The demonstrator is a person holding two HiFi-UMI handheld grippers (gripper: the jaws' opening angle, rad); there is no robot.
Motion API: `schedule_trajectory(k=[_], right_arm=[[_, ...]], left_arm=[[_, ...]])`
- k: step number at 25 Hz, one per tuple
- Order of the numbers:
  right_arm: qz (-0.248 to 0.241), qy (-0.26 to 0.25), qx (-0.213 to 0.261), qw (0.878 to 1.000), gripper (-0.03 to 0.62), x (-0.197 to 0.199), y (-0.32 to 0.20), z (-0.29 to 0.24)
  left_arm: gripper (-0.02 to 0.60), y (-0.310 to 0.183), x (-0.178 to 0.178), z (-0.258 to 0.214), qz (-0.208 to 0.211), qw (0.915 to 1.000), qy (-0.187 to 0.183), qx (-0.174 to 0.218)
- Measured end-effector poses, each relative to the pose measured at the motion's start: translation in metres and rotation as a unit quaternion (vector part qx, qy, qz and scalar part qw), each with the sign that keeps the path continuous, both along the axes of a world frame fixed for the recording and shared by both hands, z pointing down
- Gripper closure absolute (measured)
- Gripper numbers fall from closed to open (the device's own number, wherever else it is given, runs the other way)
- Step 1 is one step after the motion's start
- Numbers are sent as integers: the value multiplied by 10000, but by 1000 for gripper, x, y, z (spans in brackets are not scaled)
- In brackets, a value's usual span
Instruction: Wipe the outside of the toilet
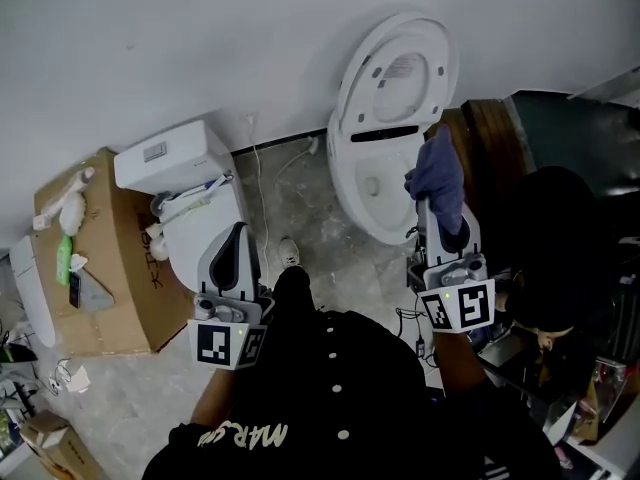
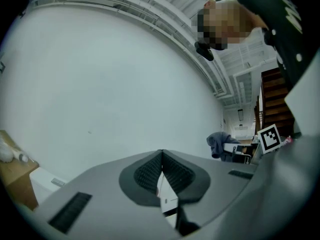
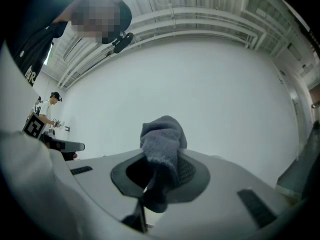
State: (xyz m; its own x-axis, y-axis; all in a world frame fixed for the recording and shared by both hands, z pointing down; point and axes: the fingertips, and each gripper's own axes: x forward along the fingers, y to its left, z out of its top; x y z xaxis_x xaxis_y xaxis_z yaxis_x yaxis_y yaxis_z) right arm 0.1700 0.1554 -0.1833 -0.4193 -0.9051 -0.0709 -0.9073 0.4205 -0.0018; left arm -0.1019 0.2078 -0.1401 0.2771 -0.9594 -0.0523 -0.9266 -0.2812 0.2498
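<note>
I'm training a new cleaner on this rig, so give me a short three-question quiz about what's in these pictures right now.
1. True or false: the right gripper is shut on a blue-grey cloth.
2. The lid of the toilet nearest that gripper is: A raised, B closed, C missing.
3. Fill in: the jaws of the left gripper are ___.
Key: 1 true; 2 A; 3 together, with nothing between them.
</note>
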Motion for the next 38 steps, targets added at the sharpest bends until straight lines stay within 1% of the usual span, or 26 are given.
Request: schedule_trajectory(k=[2,6,10,14,19,22,26,28,30,33,35,38], right_arm=[[-11,16,12,10000,534,-11,-13,-1],[-26,66,-36,10000,534,-33,-39,0],[-29,21,-149,9999,534,-50,-59,5],[-134,151,-294,9994,534,-67,-71,22],[-266,177,-499,9982,534,-71,-83,44],[-317,172,-604,9975,534,-68,-90,59],[-445,116,-818,9956,536,-66,-98,79],[-515,116,-925,9943,534,-68,-103,92],[-577,89,-1075,9925,534,-70,-108,109],[-628,-33,-1363,9887,536,-75,-120,142],[-639,-157,-1568,9854,534,-80,-128,167],[-608,-340,-1897,9794,536,-89,-137,209]], left_arm=[[571,-13,-10,-2,-41,9999,79,-58],[571,-39,-29,-10,-31,9997,236,38],[571,-60,-37,-9,151,9998,115,-28],[571,-80,-37,0,279,9995,62,-115],[571,-97,-24,13,333,9991,73,-266],[571,-104,-12,17,367,9991,65,-202],[571,-109,-3,25,304,9990,-66,-332],[571,-113,2,29,322,9989,-29,-340],[571,-118,6,33,309,9989,-14,-341],[571,-125,9,44,282,9989,-144,-359],[571,-132,11,52,260,9991,-140,-319],[571,-138,14,75,250,9983,-179,-503]])
